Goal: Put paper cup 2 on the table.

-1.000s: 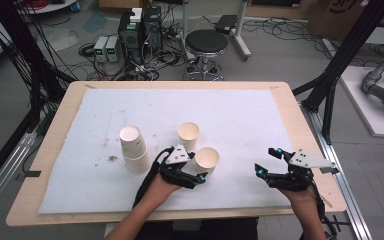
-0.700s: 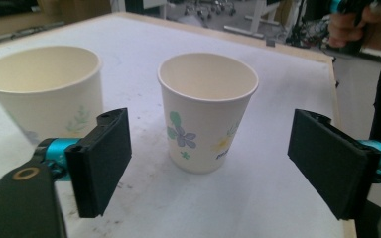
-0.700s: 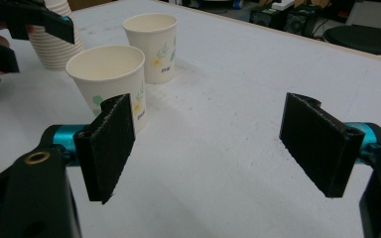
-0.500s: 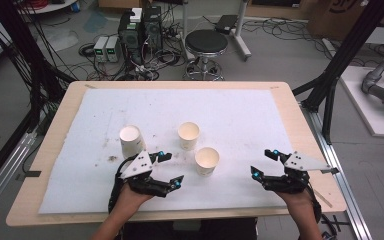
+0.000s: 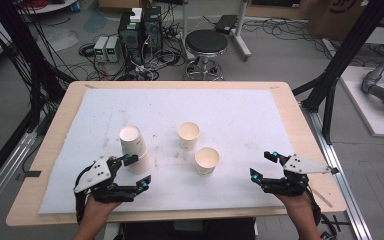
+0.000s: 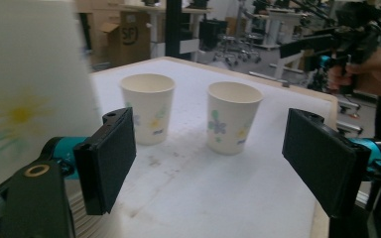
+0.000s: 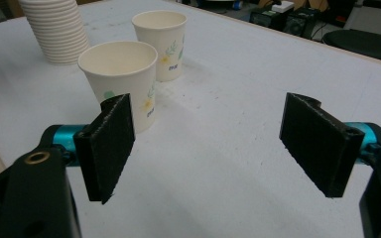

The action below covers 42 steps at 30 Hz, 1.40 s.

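Note:
An upside-down stack of white paper cups (image 5: 131, 141) stands left of centre on the white mat (image 5: 240, 115). Two single floral cups stand upright: the far cup (image 5: 189, 135) and the near cup (image 5: 207, 160). My left gripper (image 5: 136, 171) sits just right of the stack's base. Its jaws have just been closing a little but stand open with nothing between them. In the left gripper view (image 6: 208, 163) the stack (image 6: 25, 99) looms blurred at the left, beyond both cups (image 6: 148, 106) (image 6: 233, 116). My right gripper (image 5: 264, 165) (image 7: 206, 148) rests open and empty near the mat's front right, facing the near cup (image 7: 124, 79).
The wooden table edge (image 5: 310, 135) frames the mat. A black stool (image 5: 206, 42), electronics and cables lie on the floor behind the table. Black frame posts (image 5: 340, 65) stand at both sides. The far half of the mat is bare.
My left gripper has swung left, from beside the near cup to the base of the stack. The right gripper has hardly shifted.

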{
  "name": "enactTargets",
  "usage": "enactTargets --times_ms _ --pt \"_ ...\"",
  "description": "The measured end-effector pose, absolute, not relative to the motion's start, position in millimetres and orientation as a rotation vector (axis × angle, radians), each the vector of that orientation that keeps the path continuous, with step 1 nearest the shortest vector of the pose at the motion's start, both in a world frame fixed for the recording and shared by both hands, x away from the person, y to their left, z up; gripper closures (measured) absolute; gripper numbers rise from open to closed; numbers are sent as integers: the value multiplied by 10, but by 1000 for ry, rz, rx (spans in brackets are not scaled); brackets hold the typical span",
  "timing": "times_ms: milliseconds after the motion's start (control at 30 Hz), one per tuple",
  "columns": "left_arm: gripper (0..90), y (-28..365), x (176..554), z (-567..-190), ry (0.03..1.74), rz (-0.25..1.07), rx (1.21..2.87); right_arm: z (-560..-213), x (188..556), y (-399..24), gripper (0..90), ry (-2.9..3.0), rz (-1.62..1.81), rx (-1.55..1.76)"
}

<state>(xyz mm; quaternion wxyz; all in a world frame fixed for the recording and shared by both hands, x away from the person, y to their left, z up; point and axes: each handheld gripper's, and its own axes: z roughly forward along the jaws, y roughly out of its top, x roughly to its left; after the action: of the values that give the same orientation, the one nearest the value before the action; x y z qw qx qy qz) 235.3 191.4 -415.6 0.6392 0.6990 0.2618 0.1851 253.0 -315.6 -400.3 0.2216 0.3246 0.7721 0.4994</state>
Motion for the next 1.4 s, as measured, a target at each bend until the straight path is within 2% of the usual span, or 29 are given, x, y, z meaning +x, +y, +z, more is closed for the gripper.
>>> enactTargets --times_ms 167,500,1400 --pt "166 2114 2339 -4173 663 488 1566 -4009 2539 -3155 221 2135 1378 894" --pt "162 2468 2367 -4212 779 615 1503 -4025 2483 -3153 220 2113 1339 886" --pt "169 2511 2372 -4266 798 628 1499 -4025 2460 -3107 220 2106 1349 880"
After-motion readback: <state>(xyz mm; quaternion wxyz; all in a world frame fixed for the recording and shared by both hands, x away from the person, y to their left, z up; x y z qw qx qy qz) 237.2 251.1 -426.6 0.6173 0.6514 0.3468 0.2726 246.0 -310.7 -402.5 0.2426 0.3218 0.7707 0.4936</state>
